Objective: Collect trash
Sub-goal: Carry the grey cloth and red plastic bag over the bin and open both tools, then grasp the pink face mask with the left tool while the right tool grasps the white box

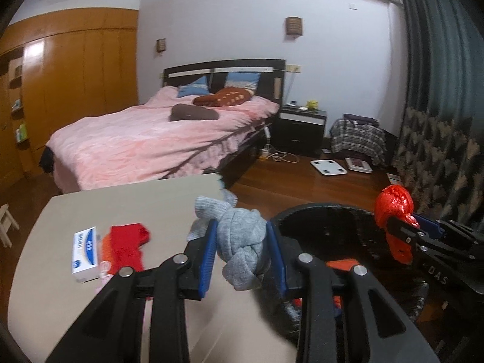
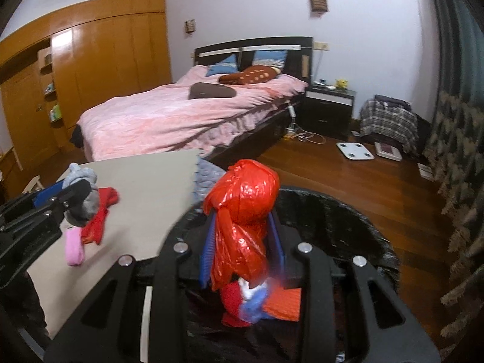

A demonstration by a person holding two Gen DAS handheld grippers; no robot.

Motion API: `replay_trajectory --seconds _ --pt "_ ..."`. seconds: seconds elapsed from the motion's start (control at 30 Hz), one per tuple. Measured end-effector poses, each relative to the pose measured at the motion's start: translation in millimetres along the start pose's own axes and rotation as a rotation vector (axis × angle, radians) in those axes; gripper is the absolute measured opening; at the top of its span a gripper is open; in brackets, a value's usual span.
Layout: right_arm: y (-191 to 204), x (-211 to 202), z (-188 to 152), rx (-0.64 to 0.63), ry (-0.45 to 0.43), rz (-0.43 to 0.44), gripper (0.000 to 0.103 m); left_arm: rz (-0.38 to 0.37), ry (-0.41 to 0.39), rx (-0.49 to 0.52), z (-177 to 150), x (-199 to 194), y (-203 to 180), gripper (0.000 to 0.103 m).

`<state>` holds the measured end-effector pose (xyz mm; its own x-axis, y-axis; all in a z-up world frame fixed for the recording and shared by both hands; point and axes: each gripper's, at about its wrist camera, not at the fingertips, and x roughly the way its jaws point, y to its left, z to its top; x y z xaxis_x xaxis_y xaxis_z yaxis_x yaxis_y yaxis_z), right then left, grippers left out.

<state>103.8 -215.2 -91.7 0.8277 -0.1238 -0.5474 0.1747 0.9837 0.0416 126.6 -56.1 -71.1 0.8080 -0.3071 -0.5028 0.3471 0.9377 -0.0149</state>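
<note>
My left gripper (image 1: 242, 239) is shut on a knotted grey sock (image 1: 239, 236) and holds it above the beige table's (image 1: 90, 211) right edge, beside the black trash bin (image 1: 326, 211). It also shows in the right wrist view (image 2: 83, 196). My right gripper (image 2: 242, 236) is shut on a crumpled red plastic bag (image 2: 242, 211) and holds it over the bin's (image 2: 332, 211) opening. The bag also shows in the left wrist view (image 1: 393, 208). Red, white and blue scraps (image 2: 257, 299) lie inside the bin.
On the table lie a red cloth (image 1: 127, 245), a white and blue box (image 1: 84, 254) and a pink item (image 2: 74, 249). Behind stand a bed (image 1: 151, 139), a nightstand (image 1: 302, 127) and a wardrobe (image 1: 75, 75). A scale (image 1: 328, 168) lies on the wood floor. Curtains (image 1: 438, 121) hang on the right.
</note>
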Motion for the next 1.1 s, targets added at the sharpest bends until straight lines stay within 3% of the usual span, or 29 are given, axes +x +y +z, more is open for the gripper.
replay_trajectory --seconds 0.3,0.7,0.77,0.83,0.9,0.93,1.0,1.03,1.07,1.1 --pt "-48.4 -1.4 -15.5 0.051 0.009 -0.090 0.031 -0.095 -0.008 0.048 3.5 13.2 -46.9 0.033" --pt "-91.9 3.4 -35.1 0.098 0.043 -0.138 0.032 -0.188 0.027 0.096 -1.4 43.1 -88.6 0.033" --pt "-96.4 5.8 -37.6 0.104 0.050 -0.146 0.033 -0.220 0.048 0.102 -3.8 50.4 -92.9 0.039" --pt "-98.6 8.3 -39.8 0.108 0.057 -0.159 0.036 -0.242 0.053 0.094 -5.3 53.8 -91.4 0.055" --pt "-99.0 11.3 -42.1 0.115 0.055 -0.181 0.047 -0.245 0.051 0.086 -5.4 55.3 -89.4 0.062" --pt "-97.7 12.5 -41.9 0.116 0.054 -0.185 0.060 -0.245 0.048 0.084 -5.3 54.7 -88.3 0.065" --pt "-95.6 15.4 -43.8 0.116 0.052 -0.193 0.074 -0.225 0.042 0.076 -6.8 52.3 -80.6 0.074" --pt "-93.1 14.0 -44.2 0.112 0.040 -0.196 0.079 -0.212 0.038 0.070 -7.8 51.3 -76.7 0.082" --pt "-93.7 14.6 -44.9 0.112 0.035 -0.196 0.090 -0.193 0.032 0.060 -8.9 48.9 -70.4 0.089" --pt "-92.3 14.4 -45.6 0.111 0.031 -0.187 0.093 -0.176 0.028 0.050 -9.6 46.8 -64.1 0.091"
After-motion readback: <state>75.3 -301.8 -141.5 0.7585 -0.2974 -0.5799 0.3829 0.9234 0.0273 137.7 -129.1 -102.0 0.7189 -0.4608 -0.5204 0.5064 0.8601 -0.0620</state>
